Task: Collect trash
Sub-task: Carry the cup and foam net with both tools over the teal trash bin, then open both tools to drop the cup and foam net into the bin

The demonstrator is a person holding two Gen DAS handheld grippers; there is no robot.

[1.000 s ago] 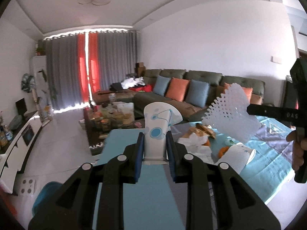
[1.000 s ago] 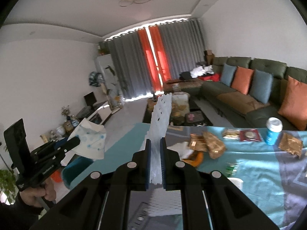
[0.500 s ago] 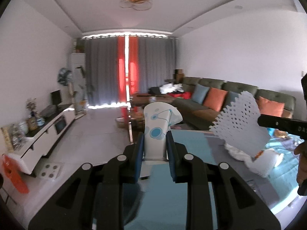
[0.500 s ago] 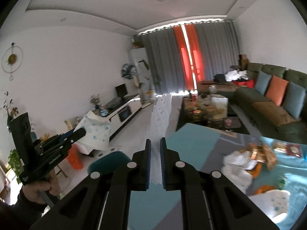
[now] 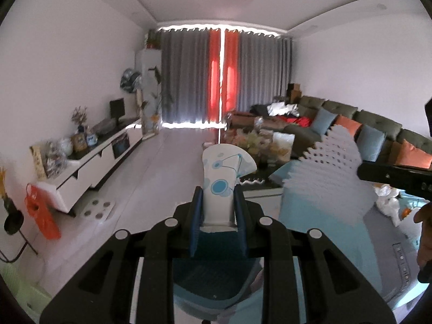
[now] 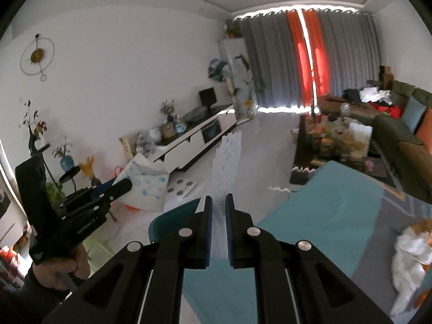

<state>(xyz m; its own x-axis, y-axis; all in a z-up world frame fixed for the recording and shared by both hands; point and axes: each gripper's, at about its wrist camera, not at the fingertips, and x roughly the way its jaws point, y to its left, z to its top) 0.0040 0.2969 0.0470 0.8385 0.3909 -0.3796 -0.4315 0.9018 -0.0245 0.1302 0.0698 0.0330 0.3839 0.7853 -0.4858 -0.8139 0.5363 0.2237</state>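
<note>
My left gripper (image 5: 217,210) is shut on a crushed white paper cup (image 5: 222,178) with blue circles, held in the air over a teal chair. The cup also shows in the right wrist view (image 6: 145,186), at the tip of the left gripper (image 6: 118,187). My right gripper (image 6: 218,232) is shut on a white foam net sleeve (image 6: 225,167), held upright. The sleeve also shows in the left wrist view (image 5: 332,178), at the tip of the right gripper (image 5: 378,174). White crumpled trash (image 6: 410,251) lies on the teal table (image 6: 337,210) at the right.
A teal chair (image 5: 213,286) is under my grippers. A white TV cabinet (image 5: 91,159) runs along the left wall. A cluttered coffee table (image 6: 337,145) and a dark green sofa (image 5: 372,132) stand to the right. Open floor stretches toward the grey and orange curtains (image 5: 221,81).
Both grippers have swung left, away from the table, each holding its item. The view now faces the TV cabinet and floor; the table's trash has slid to the right edge.
</note>
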